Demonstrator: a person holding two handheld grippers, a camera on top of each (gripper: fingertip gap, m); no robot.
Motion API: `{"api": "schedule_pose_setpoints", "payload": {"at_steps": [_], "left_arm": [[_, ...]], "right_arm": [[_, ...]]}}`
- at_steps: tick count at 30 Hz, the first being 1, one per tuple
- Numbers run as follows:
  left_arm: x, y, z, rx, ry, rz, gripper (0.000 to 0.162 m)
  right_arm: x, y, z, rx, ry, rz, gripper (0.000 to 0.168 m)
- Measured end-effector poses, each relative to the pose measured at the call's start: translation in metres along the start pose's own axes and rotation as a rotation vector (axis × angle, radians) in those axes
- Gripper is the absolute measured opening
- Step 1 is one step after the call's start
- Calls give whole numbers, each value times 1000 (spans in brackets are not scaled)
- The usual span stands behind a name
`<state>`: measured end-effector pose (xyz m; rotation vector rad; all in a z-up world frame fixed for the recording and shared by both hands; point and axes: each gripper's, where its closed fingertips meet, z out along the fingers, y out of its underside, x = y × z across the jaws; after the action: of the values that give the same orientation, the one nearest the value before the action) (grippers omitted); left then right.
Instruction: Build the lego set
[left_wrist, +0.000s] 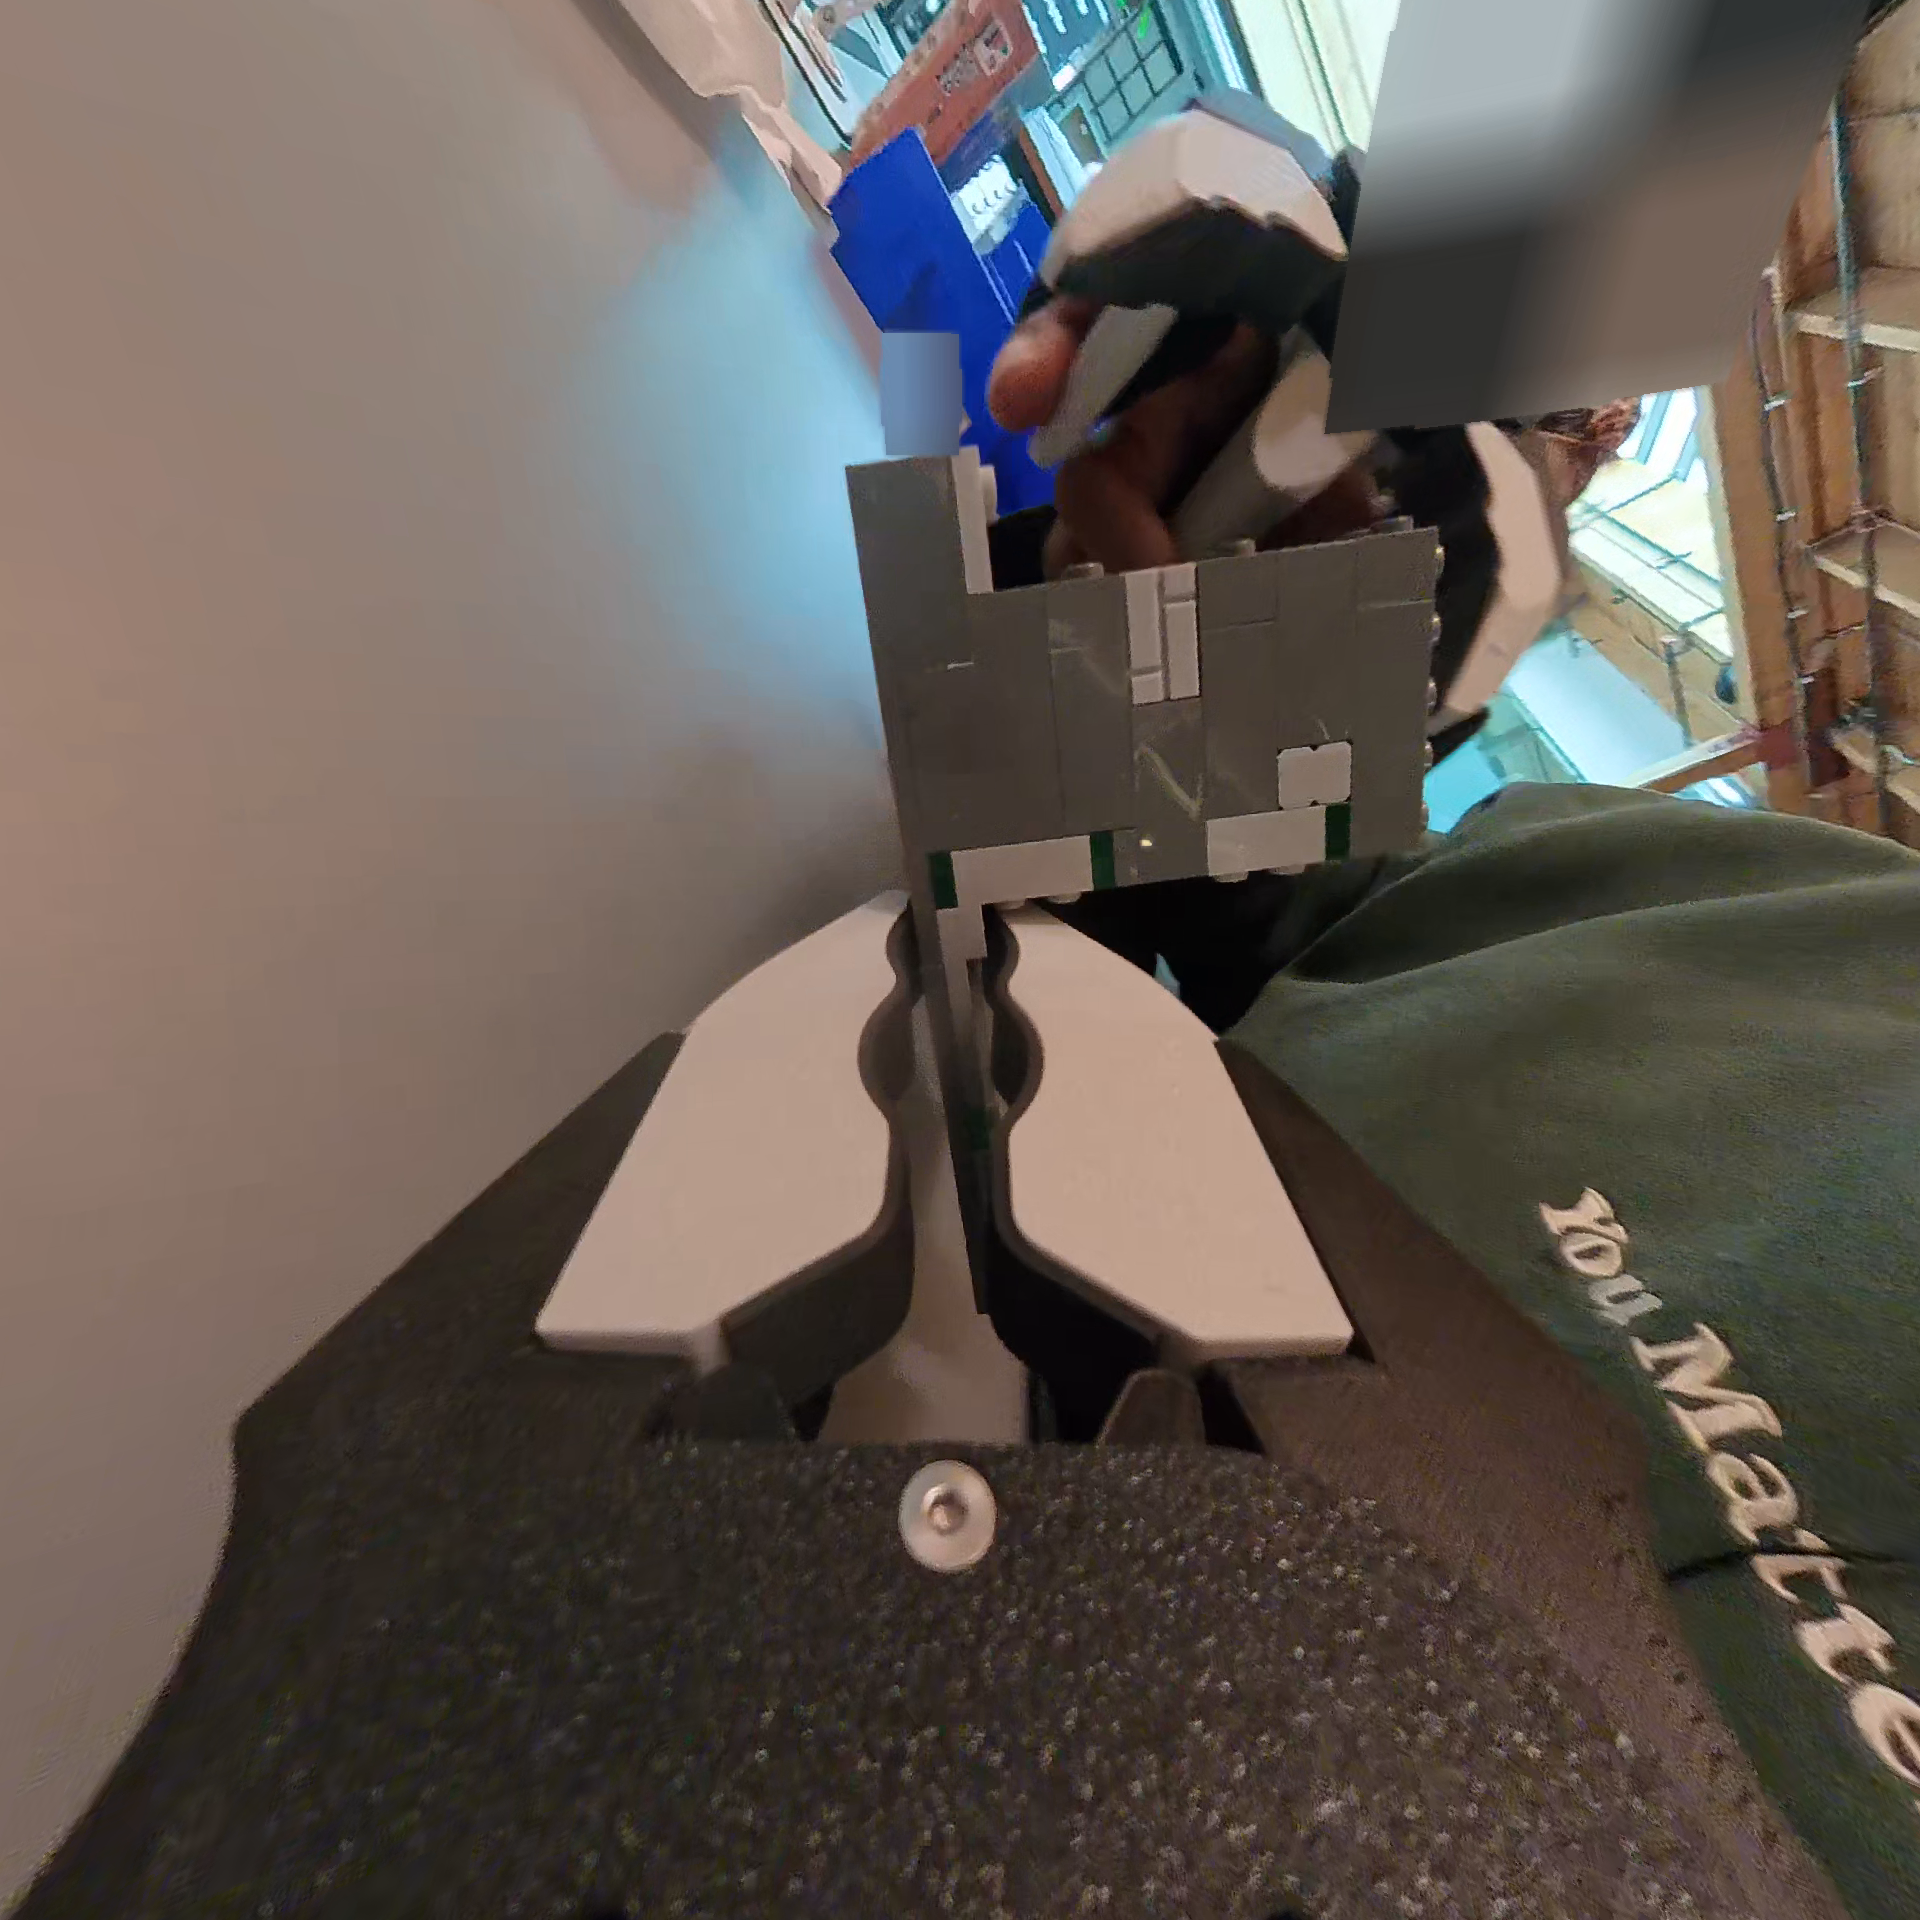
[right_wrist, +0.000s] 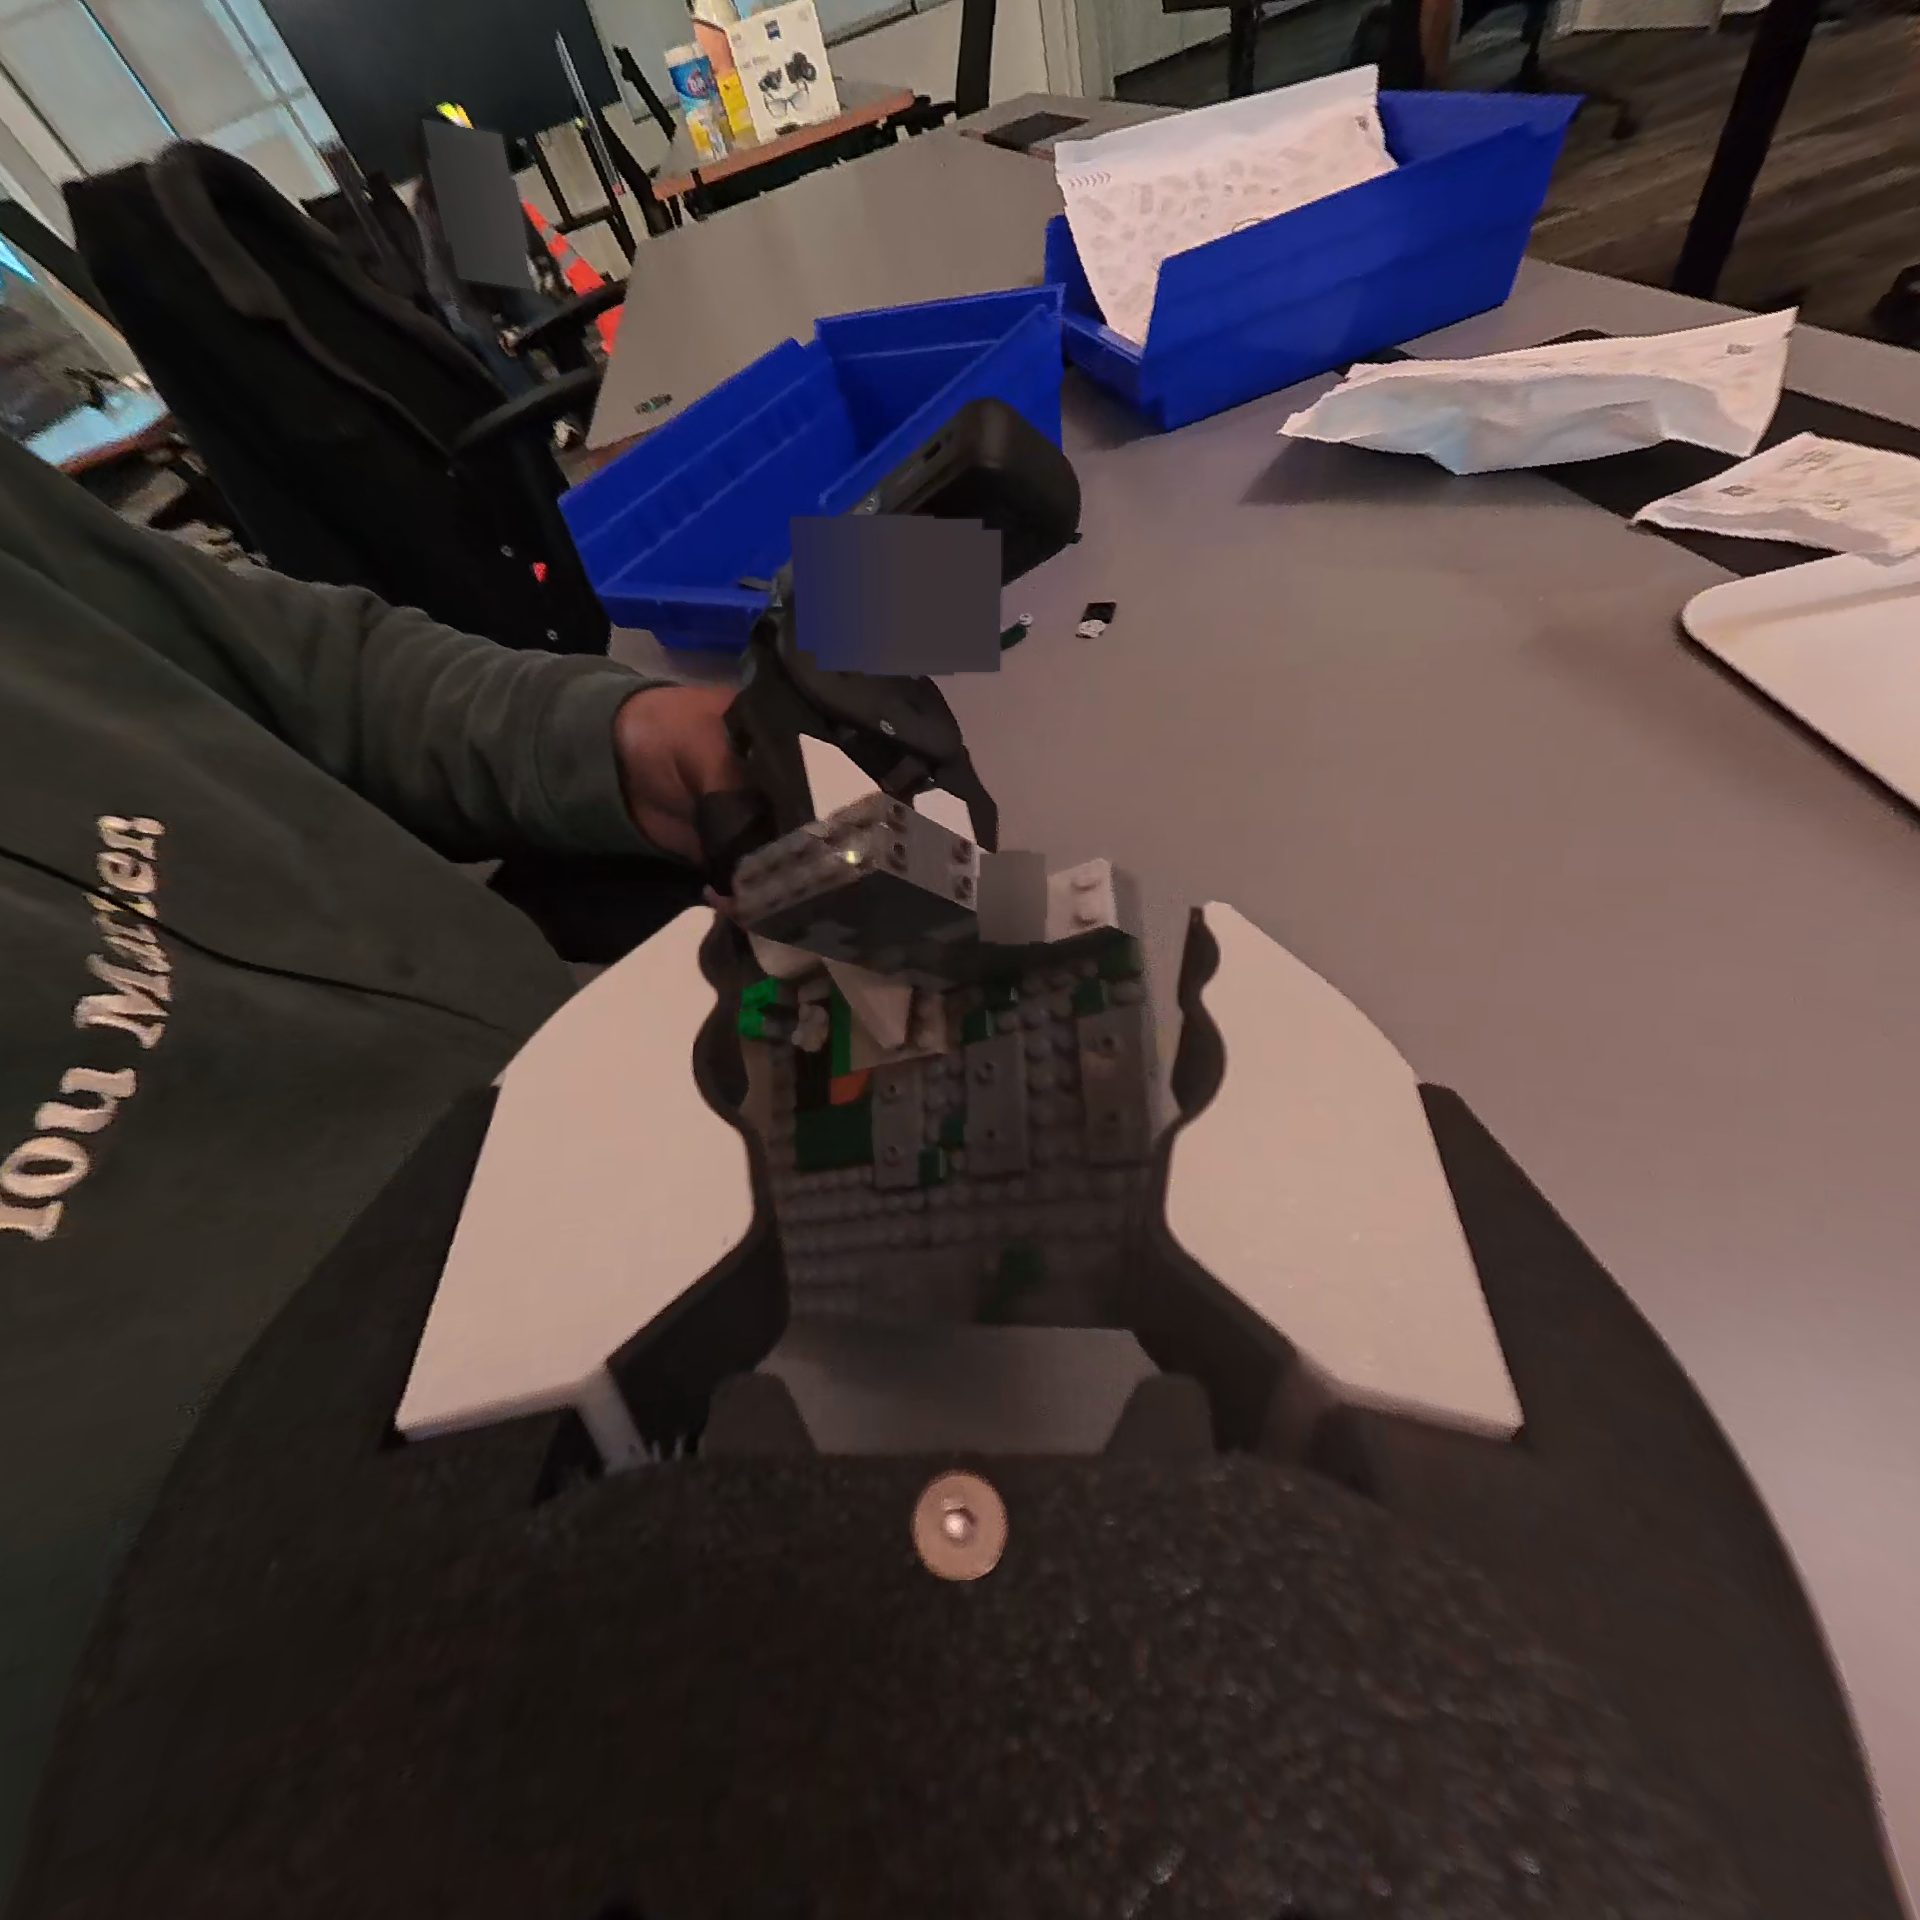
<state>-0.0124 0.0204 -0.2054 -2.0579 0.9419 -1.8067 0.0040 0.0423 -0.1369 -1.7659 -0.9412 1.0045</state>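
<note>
The left gripper (left_wrist: 948, 940) has its white jaws pressed together on the thin edge of a flat grey lego plate assembly with white and dark green tiles (left_wrist: 1143, 717). The assembly is lifted in the air, well above the grey bench (right_wrist: 1403, 831), and it stands up from the jaws like a flag, so only a narrow strip is pinched. In the judgement of the writer this is the weak point: if the right side pushes against the plate, the plate can turn in the jaws or slip out, and the thin layers can separate along a seam.

In the right wrist view, the right gripper (right_wrist: 951, 997) has its jaws spread wide, with the studded grey and green side of the assembly (right_wrist: 966, 1143) lying between them. It cannot be told if the fingers touch it; they appear to stand apart from its sides. The picture is blurred here, so the small parts at the far end are not clear. If these jaws close while they are not square to the plate, they can knock off the loose-looking white and grey pieces at the far end.

On the bench beyond lie two tiny loose pieces (right_wrist: 1096, 618), near the blue plastic bins (right_wrist: 831, 436). Farther right are white paper bags (right_wrist: 1538, 400) and the corner of a white tray (right_wrist: 1818, 665). A piece that falls from this height can bounce off the bench and be lost.
</note>
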Motion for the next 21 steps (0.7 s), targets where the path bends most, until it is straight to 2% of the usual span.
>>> {"api": "schedule_pose_setpoints", "payload": {"at_steps": [6,11,13,14,17,21], "left_arm": [[13,-4,-2,-62,171,-118,10],[24,-13,-3,-102,324,-174,10],[23,-18,-4,-111,346,-179,10],[24,-19,-4,-124,364,-178,10],[17,-22,-3,-148,335,-155,11],[-8,-43,-12,-83,216,-73,17]], "right_arm": [[36,26,-9,-148,20,-16,69],[33,40,-9,-173,-181,182,46],[24,37,-11,-131,-294,263,19],[22,35,-12,-109,-332,291,18],[26,35,-13,-79,-355,390,12],[44,30,-13,16,-308,506,7]]}}
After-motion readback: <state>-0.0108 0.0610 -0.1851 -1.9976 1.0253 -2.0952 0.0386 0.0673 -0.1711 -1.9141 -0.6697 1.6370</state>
